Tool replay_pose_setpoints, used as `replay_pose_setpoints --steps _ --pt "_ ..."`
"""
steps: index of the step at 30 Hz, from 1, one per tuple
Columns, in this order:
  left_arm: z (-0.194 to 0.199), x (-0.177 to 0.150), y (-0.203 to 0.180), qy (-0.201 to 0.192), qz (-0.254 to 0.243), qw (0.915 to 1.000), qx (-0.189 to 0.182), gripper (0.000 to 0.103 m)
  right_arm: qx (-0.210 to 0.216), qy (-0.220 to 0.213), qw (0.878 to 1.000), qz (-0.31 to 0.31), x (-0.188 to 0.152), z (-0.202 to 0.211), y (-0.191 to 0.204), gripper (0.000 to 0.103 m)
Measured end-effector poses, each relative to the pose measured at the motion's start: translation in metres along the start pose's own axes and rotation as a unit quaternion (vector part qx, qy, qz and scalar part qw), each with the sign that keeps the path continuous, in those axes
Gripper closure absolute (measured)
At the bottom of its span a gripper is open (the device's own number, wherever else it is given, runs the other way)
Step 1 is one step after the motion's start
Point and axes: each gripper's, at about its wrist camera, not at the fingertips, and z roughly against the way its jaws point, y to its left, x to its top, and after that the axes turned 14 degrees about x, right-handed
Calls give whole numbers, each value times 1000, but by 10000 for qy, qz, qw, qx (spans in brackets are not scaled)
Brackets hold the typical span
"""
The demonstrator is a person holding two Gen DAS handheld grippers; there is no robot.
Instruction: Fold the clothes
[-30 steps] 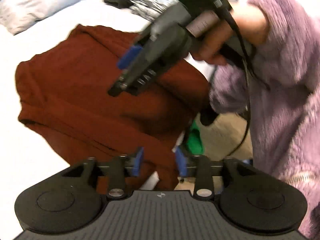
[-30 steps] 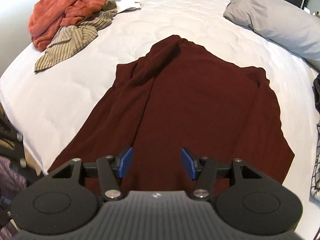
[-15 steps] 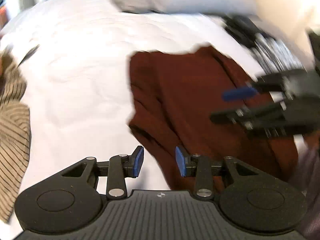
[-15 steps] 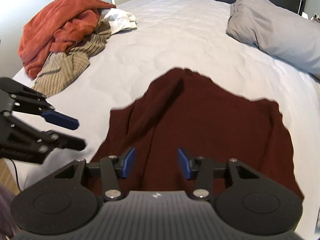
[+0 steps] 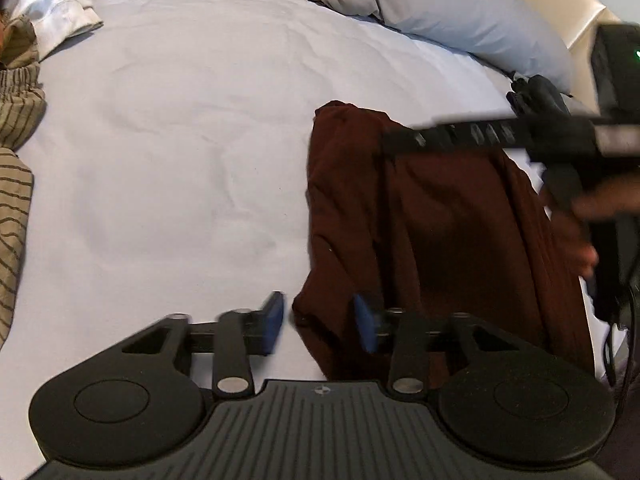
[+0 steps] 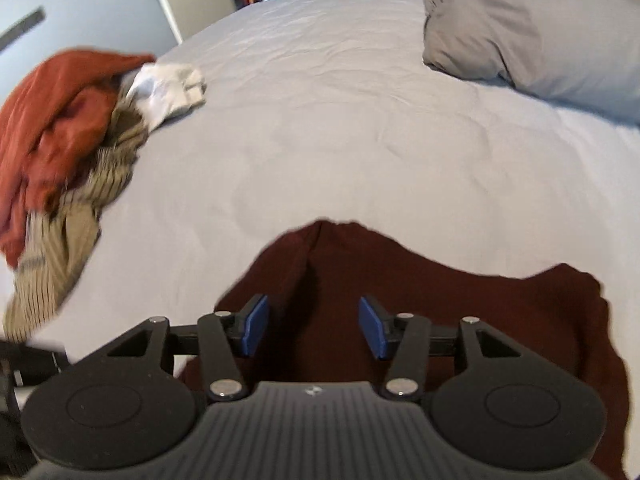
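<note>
— Where was the dark red garment lying?

— On the pale bed, toward the near edge. In the left wrist view it filled the right half of the frame, its long axis running from the lower middle up to the centre right. In the right wrist view it sat in the lower middle and lower right, rumpled and only loosely spread.

— And the jaws?

— Both pairs stood apart, gripping nothing. The left gripper had the garment's near left edge just ahead of its opening, the cloth leaning to the right of its centre line. The right gripper hung over the cloth with a lengthwise crease straight ahead between its fingers. In the left view it showed as a dark blurred bar across the garment's upper part.

— Which was nearer an edge?

— The left one, I judged; any pinch on that side hem looked like its job, though I couldn't tell how far the folding had got.

— How many things did you count?

— One dark red garment, two grippers, one heap of clothes at the upper left of the right view, holding at least an orange piece, a striped tan one and a white one. Two pillows, a grey pillow and a pale blue one beside it.
</note>
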Motion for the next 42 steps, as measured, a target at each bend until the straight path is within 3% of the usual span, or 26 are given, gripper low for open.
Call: replay_pose_setpoints --steps 2,3,5,6,11,16,17,19,22,31,36,42 --pt "2 -2 1 8 -30 10000 -47 83 159 -82 9996 -205 6 -9 -6 49" --pt "3 -3 1 10 -45 10000 -61 88 261 -102 9992 -291 8 -13 -8 55" --pt "5 -3 2 -1 -61 10000 -58 91 527 -55 9978 -390 10 -19 -10 91" --pt "5 -3 3 -23 -55 10000 -49 92 550 -42 9978 -380 9 -21 -9 99" --pt "12 -4 7 -113 39 9999 64 94 -181 -281 9990 -297 11 -14 -14 99" --pt "20 -5 10 -193 160 9995 208 90 -157 -63 9993 -348 0 -22 -22 93" --pt "22 -5 11 -209 185 9993 236 89 -264 -64 9993 -262 0 -20 -19 90" --pt "25 -5 12 -241 233 9990 293 80 -437 -167 9989 -31 -2 -10 -11 56" --pt "30 -6 14 -288 306 9984 379 72 -488 -176 9985 183 -7 7 0 57" --pt "55 -34 -6 -287 138 9991 286 72 -378 150 9980 489 -59 62 38 58" --pt "75 -59 -29 -314 -132 9993 179 72 -359 350 9958 768 -102 95 64 59" --pt "99 -88 -48 -423 -357 9981 260 72 -277 642 9855 1543 -173 135 104 62"
